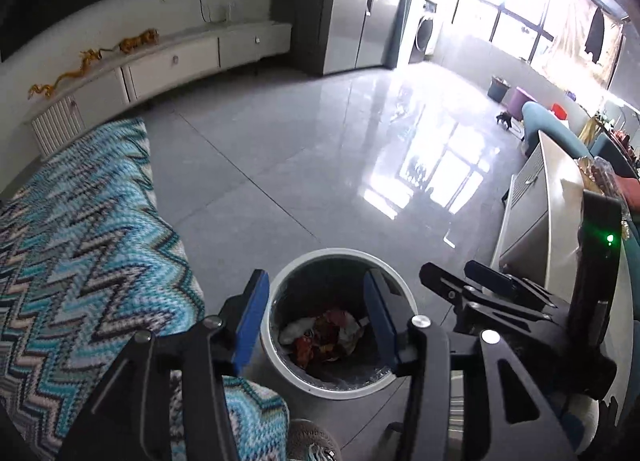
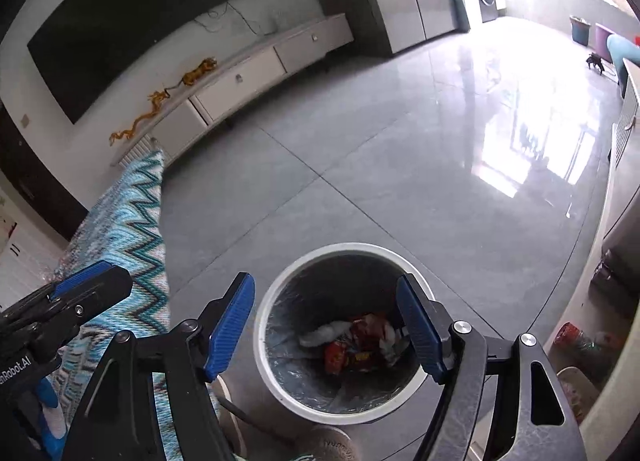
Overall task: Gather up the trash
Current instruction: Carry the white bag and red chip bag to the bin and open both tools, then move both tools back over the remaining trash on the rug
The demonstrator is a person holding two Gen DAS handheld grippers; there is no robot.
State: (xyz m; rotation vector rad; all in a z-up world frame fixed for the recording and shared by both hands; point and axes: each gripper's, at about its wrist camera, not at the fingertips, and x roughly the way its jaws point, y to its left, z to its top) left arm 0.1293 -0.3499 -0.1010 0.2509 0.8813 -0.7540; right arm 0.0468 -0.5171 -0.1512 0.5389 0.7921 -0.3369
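Overhead, both grippers point down at a white round bin [image 2: 280,389] on the grey tiled floor [image 2: 360,181]. At nine o'clock lies a blue zigzag-knit blanket [image 1: 80,241]; at three o'clock a pale low cabinet [image 1: 536,221]. Inside the lined bin sit crumpled red and white wrappers [image 2: 360,341]. Partly legible lettering "nRobot.AI" marks the left gripper [image 1: 316,319], jaws apart and empty. Likewise the right gripper [image 2: 326,321] stands wide, holding nothing.

Left hand-held gripper [image 2: 86,281] reads, cut off, "nRobot.AI".
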